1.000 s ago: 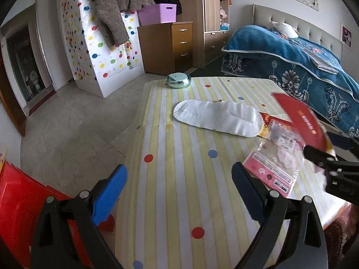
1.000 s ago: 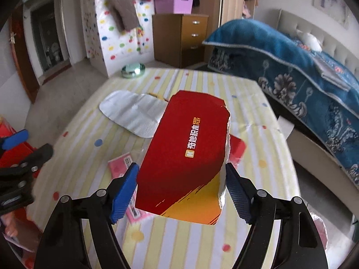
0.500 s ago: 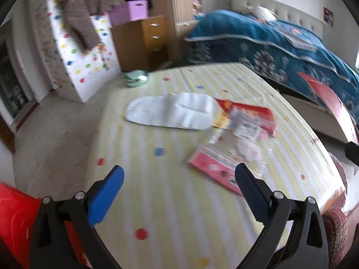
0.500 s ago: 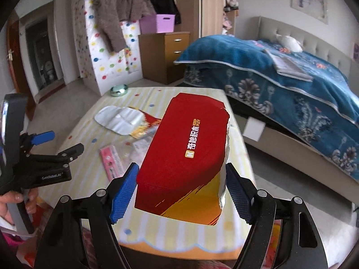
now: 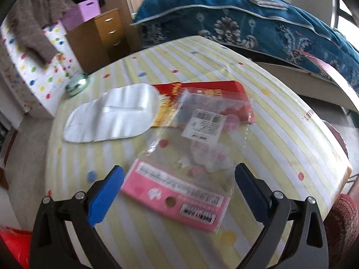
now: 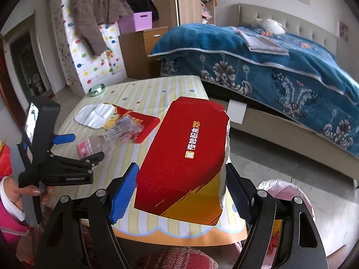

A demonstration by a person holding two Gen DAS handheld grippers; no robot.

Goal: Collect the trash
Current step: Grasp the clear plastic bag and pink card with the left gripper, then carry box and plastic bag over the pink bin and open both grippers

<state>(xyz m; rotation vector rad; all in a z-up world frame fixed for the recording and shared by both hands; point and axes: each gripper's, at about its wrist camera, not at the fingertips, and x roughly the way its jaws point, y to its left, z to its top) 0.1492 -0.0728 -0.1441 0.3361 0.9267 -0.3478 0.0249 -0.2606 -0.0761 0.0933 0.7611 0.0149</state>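
Note:
My right gripper [image 6: 181,190] is shut on a red cardboard box [image 6: 186,152], held in the air over the near right edge of the table [image 6: 157,89]; the box's edge also shows in the left wrist view [image 5: 325,67]. My left gripper [image 5: 177,183] is open, low over a pink-and-clear plastic packet [image 5: 186,168] lying on the striped cloth, its pads not touching the packet. From the right wrist view the left gripper [image 6: 78,150] hangs above the same packet [image 6: 105,141]. Behind it lie a flat red wrapper [image 5: 224,94] and a white pouch [image 5: 112,114].
A green round tin [image 5: 77,83] sits at the table's far corner. A pink bag [image 6: 282,188] stands on the floor right of the table, and something red [image 5: 13,246] is low at the left. A bed with a blue cover [image 6: 269,67] fills the right side. A hand [image 6: 20,192] holds the left gripper's handle.
My left gripper swung right and lower, and now hangs over the pink packet. My right gripper carried the red box back from above the table's middle to its near right edge.

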